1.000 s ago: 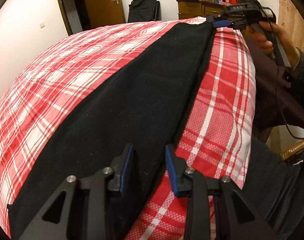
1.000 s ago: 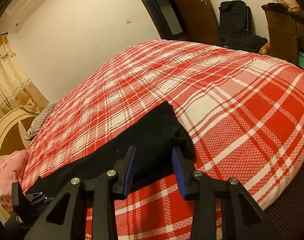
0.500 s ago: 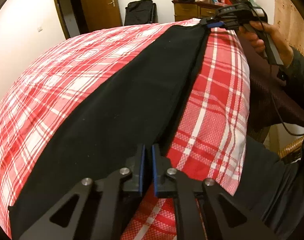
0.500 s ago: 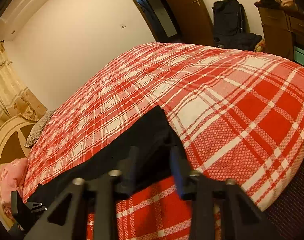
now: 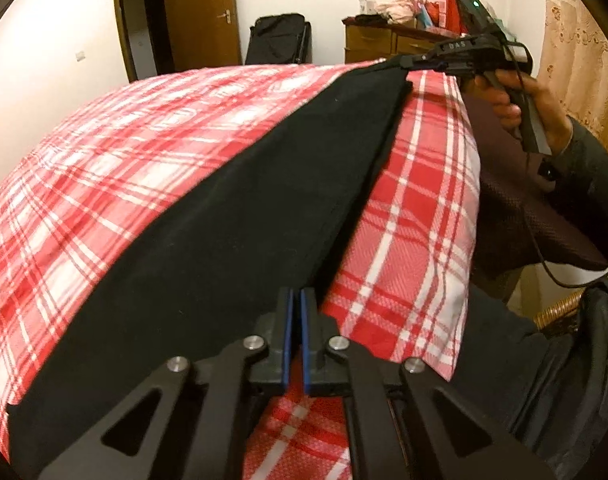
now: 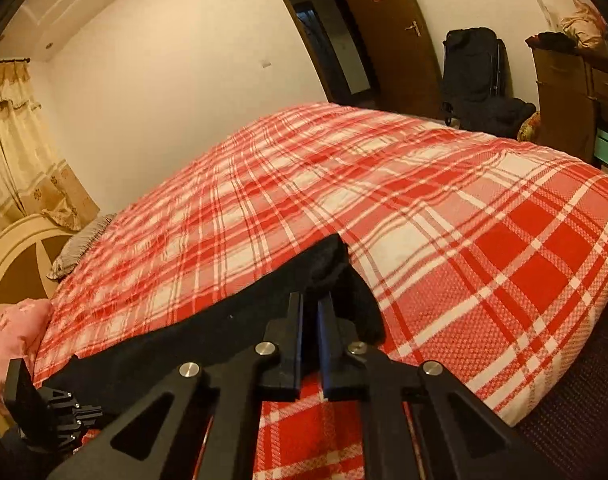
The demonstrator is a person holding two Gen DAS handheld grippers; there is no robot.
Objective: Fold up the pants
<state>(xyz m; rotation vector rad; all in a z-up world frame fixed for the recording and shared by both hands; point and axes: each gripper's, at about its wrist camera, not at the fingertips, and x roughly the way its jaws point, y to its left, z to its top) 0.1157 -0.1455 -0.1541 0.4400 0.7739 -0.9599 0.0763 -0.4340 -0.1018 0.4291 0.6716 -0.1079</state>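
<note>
Warm, yellowish indoor light fills the room, fairly dim and evenly spread, with no hard shadows on the bed. The pale walls take on a cream tint. The black pants swallow the light and show almost no folds or texture. Both fisheye views bend everything strongly: the bed bulges like a dome, the door leans, and the corners go to black. The far checks of the bedcover look soft and smeared in the left wrist view, while the near weave in the right wrist view is crisp. Small screws on the fingers catch dull glints. The open doorway is dark.
</note>
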